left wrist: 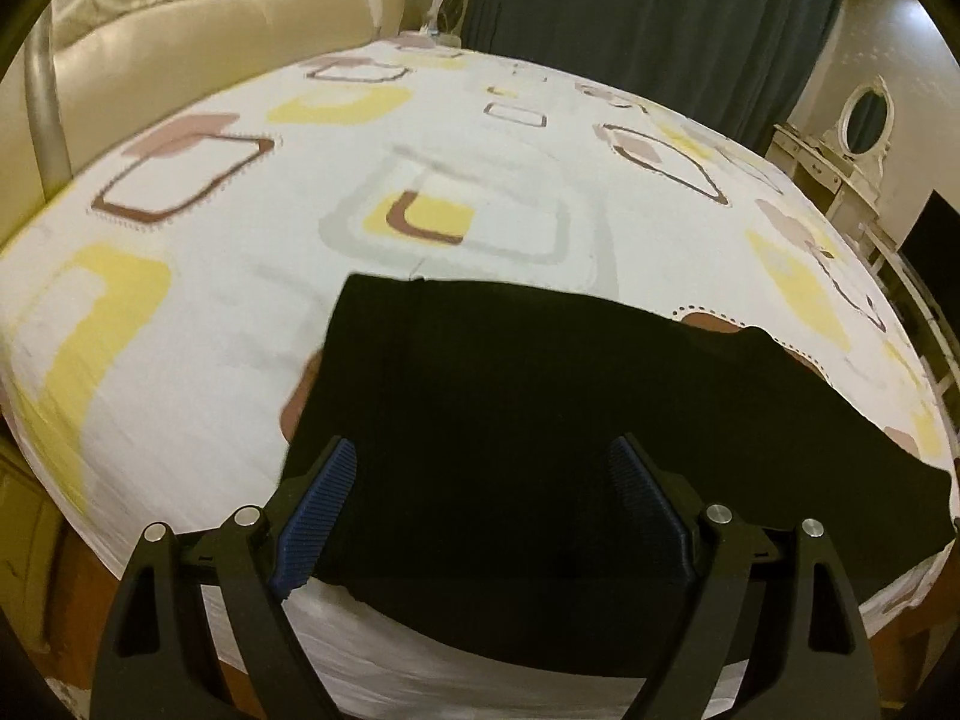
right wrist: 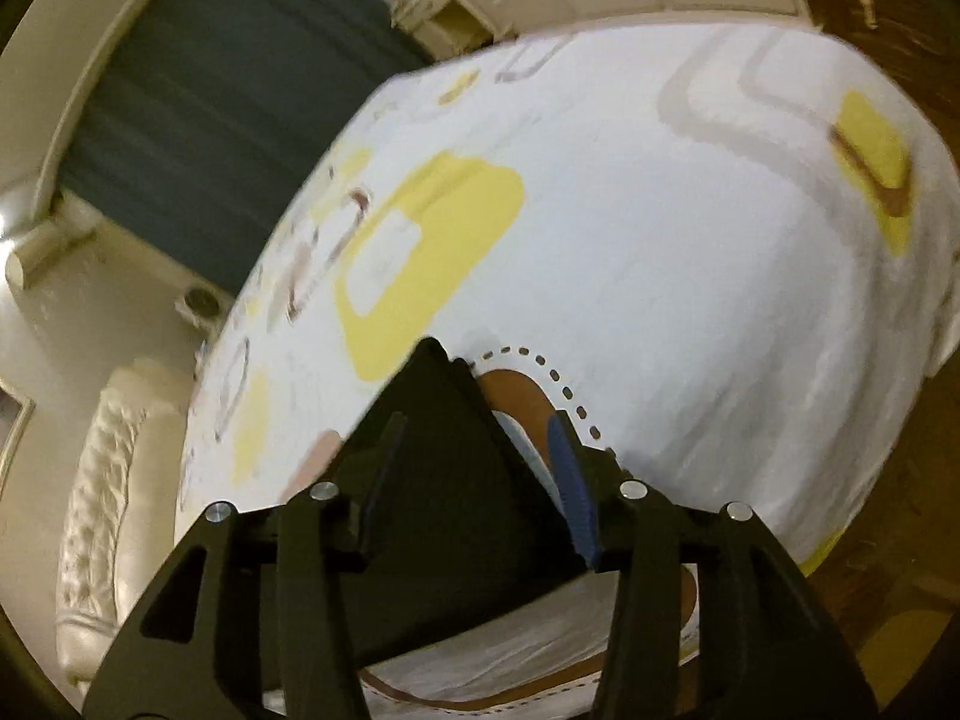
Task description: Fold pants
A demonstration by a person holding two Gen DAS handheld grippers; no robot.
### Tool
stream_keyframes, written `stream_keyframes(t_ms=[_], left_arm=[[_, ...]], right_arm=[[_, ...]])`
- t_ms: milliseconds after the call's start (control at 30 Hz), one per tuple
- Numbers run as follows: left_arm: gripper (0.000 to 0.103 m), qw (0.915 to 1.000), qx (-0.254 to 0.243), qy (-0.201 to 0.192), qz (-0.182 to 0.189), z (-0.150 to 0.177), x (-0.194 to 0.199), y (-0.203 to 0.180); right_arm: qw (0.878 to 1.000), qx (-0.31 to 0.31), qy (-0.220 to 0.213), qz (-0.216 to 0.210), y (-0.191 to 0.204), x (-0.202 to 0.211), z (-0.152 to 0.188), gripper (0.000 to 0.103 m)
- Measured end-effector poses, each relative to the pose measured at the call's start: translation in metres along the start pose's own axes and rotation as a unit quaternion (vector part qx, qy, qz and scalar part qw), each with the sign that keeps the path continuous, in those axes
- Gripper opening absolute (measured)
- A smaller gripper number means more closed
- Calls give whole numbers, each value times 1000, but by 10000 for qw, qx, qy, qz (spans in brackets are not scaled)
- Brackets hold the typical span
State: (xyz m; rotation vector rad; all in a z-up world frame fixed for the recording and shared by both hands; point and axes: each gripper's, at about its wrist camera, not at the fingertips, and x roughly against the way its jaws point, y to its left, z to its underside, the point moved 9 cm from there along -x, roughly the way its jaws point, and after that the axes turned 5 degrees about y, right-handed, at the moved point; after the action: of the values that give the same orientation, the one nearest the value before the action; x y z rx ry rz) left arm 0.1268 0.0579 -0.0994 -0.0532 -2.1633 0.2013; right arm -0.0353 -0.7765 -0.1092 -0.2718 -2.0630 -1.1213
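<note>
Black pants (left wrist: 510, 408) lie flat on a bed with a white sheet (left wrist: 240, 276) printed with yellow and brown squares. In the left wrist view my left gripper (left wrist: 483, 462) is open, its blue-padded fingers spread over the near edge of the pants, holding nothing. In the right wrist view my right gripper (right wrist: 474, 432) is open, with a pointed end of the black pants (right wrist: 444, 480) lying between its fingers. I cannot tell if the fingers touch the cloth.
A cream tufted headboard (left wrist: 198, 6) stands at the far left. Dark blue curtains (left wrist: 648, 18) hang behind the bed. A white dressing table with an oval mirror (left wrist: 864, 120) stands at the right. Wood floor (right wrist: 888, 12) borders the bed.
</note>
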Motion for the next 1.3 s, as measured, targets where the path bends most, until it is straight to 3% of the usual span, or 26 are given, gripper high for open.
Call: stream_keyframes(t_ms=[67, 167, 200, 267, 300, 333, 367, 567, 900, 1300], left_arm=[[85, 10000, -16, -3, -22, 0, 3, 2], [85, 10000, 10, 68, -26, 3, 5, 5], [85, 10000, 19, 75, -28, 3, 5, 6], [85, 9999, 30, 82, -61, 4, 6, 9], [85, 9999, 41, 90, -71, 5, 6, 10], [85, 9999, 63, 107, -64, 5, 6, 12], [85, 9999, 82, 126, -62, 5, 6, 13], [86, 9996, 159, 218, -65, 8, 10, 17], [85, 9998, -1, 181, -28, 8, 22, 12], [85, 9997, -195, 105, -106, 11, 26, -6]], right_arm=[[9996, 18, 217, 152, -6, -15, 2, 47], [9969, 38, 766, -198, 2, -36, 17, 52], [9964, 166, 809, -167, 6, -37, 20, 56], [9932, 378, 1099, -122, 15, -42, 27, 56], [9914, 484, 1214, -72, 18, -43, 31, 44], [9886, 665, 1351, 52, 22, -46, 36, 25], [9844, 940, 1460, 271, 28, -49, 43, 22], [9851, 1177, 1043, 690, 51, -29, 38, 17], [9828, 1720, 485, 468, 140, 34, 30, 16], [9623, 2697, 335, 49, 269, 63, 75, 16]])
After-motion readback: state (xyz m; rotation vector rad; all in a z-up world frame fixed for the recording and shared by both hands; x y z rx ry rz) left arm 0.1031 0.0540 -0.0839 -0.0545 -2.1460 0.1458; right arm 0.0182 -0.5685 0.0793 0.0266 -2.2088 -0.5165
